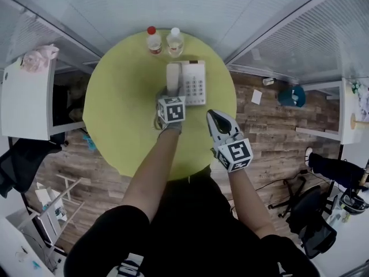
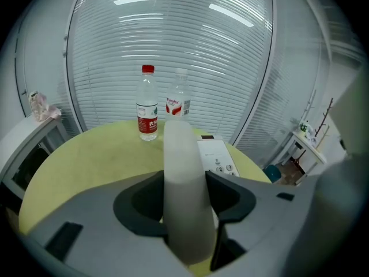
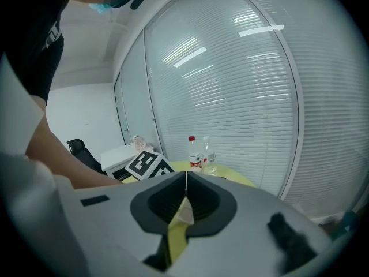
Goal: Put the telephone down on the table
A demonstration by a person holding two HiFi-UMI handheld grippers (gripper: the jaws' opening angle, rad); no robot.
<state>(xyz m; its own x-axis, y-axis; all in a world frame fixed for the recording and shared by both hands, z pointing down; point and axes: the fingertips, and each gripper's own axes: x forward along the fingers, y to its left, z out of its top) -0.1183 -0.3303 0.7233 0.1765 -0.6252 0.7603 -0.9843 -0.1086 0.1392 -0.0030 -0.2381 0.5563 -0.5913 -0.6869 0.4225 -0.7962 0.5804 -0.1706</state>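
Head view: found left claw [image 1: 172, 94] at handset [image 1: 173, 75] by telephone base [image 1: 194, 82] on worktop [image 1: 121, 114]; left gripper view: pinched on handset, grasp step; right gripper view: right claw [image 3: 185, 183] pressed together, empty; probably needed lowering handset onto worktop next.

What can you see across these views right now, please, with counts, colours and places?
table: one, yellow-green, round, centre.
telephone base: one, white, on the table's far side.
handset: one, white, at the base's left side, between the left gripper's jaws.
red-capped bottle: one, clear, at the table's far edge.
white-capped bottle: one, clear, right beside it.
side table: one, white, left of the table.
bin: one, teal, on the floor at the right.
left gripper: one, grey, shut on the handset.
right gripper: one, grey, shut, empty, over the table's near right part.
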